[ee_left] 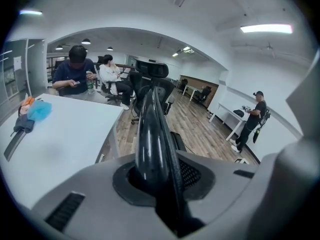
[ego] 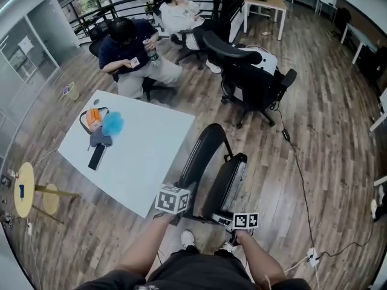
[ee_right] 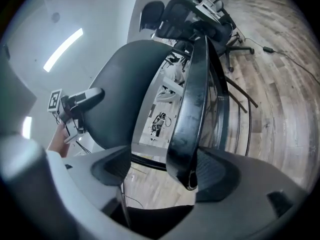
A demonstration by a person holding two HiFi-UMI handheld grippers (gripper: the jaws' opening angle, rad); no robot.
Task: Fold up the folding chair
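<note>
While the chair (ego: 213, 165) stood on the wood floor (ego: 326, 132) just beside the white table (ego: 151, 162), both grippers were at its near end. The left gripper (ee_left: 159, 181) was pinched on the rim of the black back (ee_left: 150, 129), which ran straight out from between its jaws. The right gripper (ee_right: 165, 171) had its jaws spread. The seat (ee_right: 192, 109), seen edge-on, dipped between them, close against one pad with a clear gap to the other. Seat and back stood near each other, almost parallel, tilted up from the floor. On the table lay an orange thing (ego: 93, 118), a blue puff (ego: 112, 124) and a dark bar (ego: 97, 156). Two people (ego: 130, 50) sat beyond it, near an office chair (ego: 251, 77).
</note>
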